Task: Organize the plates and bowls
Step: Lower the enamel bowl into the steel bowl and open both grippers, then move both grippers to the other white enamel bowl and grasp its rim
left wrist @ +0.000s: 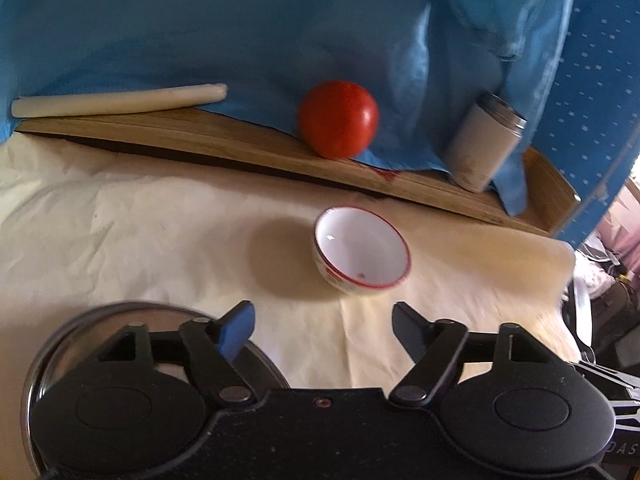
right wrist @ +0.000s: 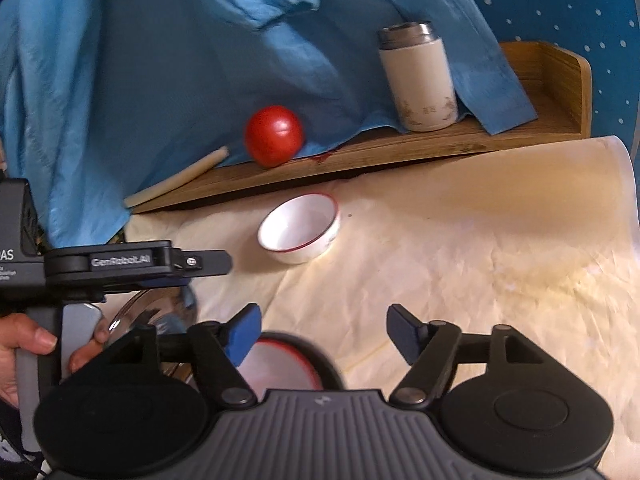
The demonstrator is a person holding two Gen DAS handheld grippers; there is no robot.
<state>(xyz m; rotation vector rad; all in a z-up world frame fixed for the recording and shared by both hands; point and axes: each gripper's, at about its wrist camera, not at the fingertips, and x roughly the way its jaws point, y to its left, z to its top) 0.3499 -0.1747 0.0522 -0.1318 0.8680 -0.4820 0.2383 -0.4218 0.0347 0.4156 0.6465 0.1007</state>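
Left gripper (left wrist: 323,326) fingers spread, holding nothing; right gripper (right wrist: 323,330) likewise spread and empty. White red-rimmed bowl (left wrist: 362,251) sits upright on cream paper (left wrist: 120,220), ahead of both grippers, untouched. Steel plate (left wrist: 60,344) lies under the left gripper. A second red-rimmed dish (right wrist: 280,368) sits beneath the right gripper. Behind the bowl, a wooden tray (left wrist: 200,136) carries tomato (left wrist: 338,119), canister (left wrist: 484,142) and candle (left wrist: 120,100) against blue cloth (left wrist: 240,20)
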